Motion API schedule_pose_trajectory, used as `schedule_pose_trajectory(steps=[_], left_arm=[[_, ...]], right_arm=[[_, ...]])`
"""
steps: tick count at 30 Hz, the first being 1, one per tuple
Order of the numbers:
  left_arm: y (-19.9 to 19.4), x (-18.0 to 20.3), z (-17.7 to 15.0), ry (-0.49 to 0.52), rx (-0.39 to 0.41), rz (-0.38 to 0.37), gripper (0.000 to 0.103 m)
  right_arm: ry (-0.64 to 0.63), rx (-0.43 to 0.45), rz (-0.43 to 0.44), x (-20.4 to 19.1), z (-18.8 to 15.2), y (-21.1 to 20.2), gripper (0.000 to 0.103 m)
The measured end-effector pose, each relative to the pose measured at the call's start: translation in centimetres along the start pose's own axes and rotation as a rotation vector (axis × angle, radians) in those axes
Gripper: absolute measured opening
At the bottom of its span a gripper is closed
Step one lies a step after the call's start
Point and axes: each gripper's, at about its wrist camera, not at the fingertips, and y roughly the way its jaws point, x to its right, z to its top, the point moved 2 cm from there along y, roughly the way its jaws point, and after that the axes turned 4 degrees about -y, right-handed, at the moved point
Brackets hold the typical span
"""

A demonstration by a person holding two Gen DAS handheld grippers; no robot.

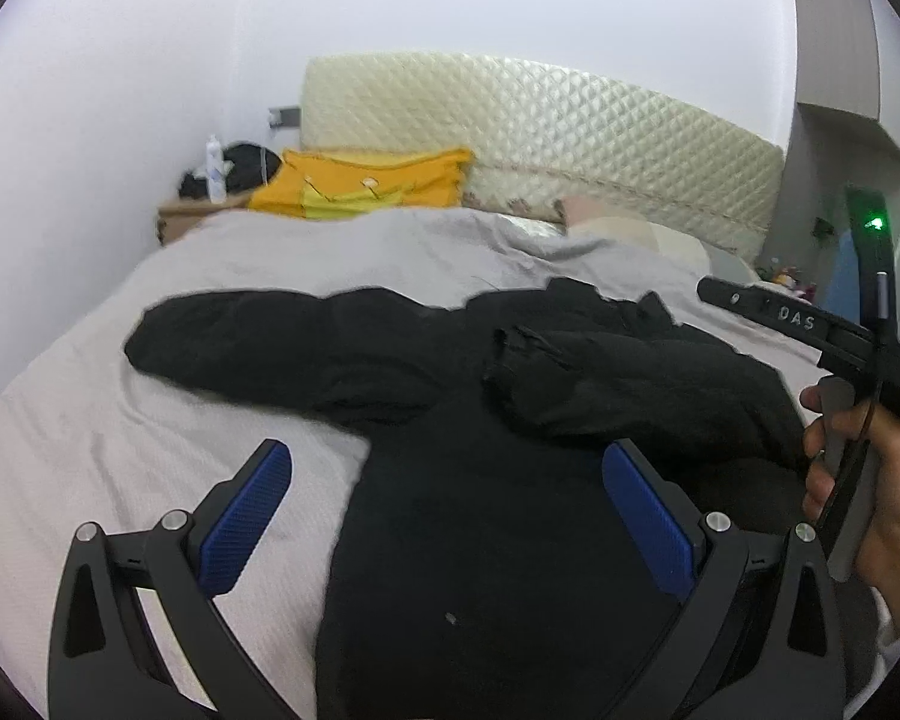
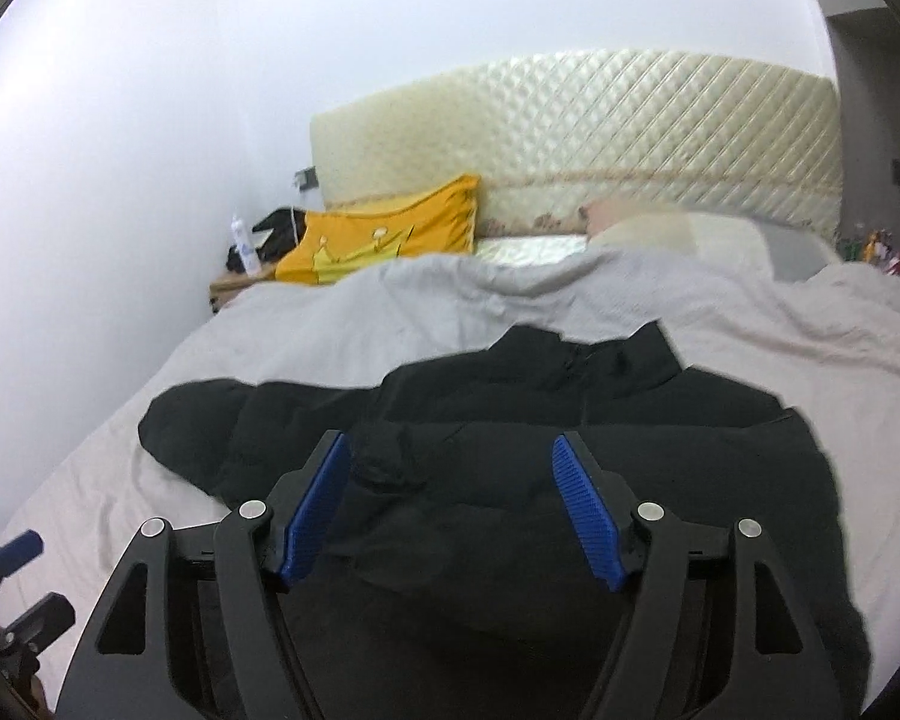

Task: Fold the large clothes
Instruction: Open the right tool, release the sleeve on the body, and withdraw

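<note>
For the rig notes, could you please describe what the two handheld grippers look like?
Both the left gripper and right gripper have matte black forked frames with silver pivot pins and ribbed blue pads. The right gripper's black body carries white lettering and a green light.

A black jacket [image 2: 510, 480] lies spread on the bed [image 2: 810, 348], collar toward the headboard. One sleeve stretches out flat to the left; the other is folded across the body, its cuff resting mid-chest.

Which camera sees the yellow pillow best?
The right wrist view: the yellow pillow shows larger, with its crown picture clear. The left wrist view shows it smaller, flatter and partly behind the grey blanket.
</note>
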Motion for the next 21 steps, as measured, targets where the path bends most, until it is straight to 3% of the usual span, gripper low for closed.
schedule_pose_trajectory(steps=[11, 21], left_arm=[[-5.0, 4.0, 0.4, 0.035, 0.049, -0.061, 0.103], [-6.9, 5.3, -0.4, 0.042, 0.08, -0.101, 0.103]], right_arm=[[0.007, 0.089, -0.113, 3.4, -0.7, -9.3, 0.069], [0.023, 0.134, -0.148, 4.4, -4.7, -17.2, 0.069]])
